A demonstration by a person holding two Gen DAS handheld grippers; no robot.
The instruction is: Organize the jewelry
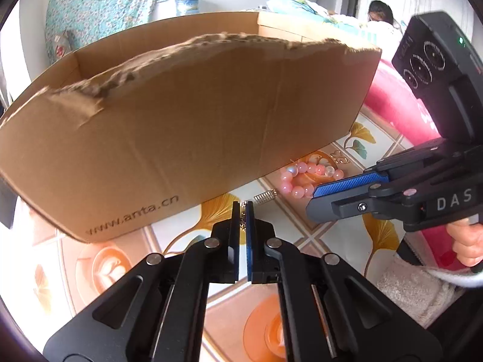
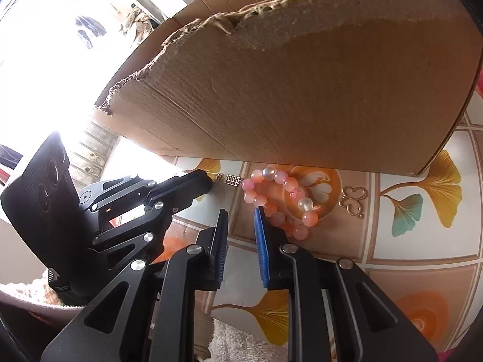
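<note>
Gold chain (image 1: 242,221), thin and small, sits pinched between the closed jaws of my left gripper (image 1: 242,208) on the tablecloth (image 1: 302,211), just before the cardboard box (image 1: 181,120). I judge this the pick-up step; next I must lift it over the box's torn near wall, whose ragged edge could snag the chain. My right gripper (image 2: 241,215) has its jaws slightly apart, holding nothing, one finger beside the pink bead bracelet (image 2: 271,193). A butterfly charm (image 2: 353,200) lies near. Room above is open.
</note>
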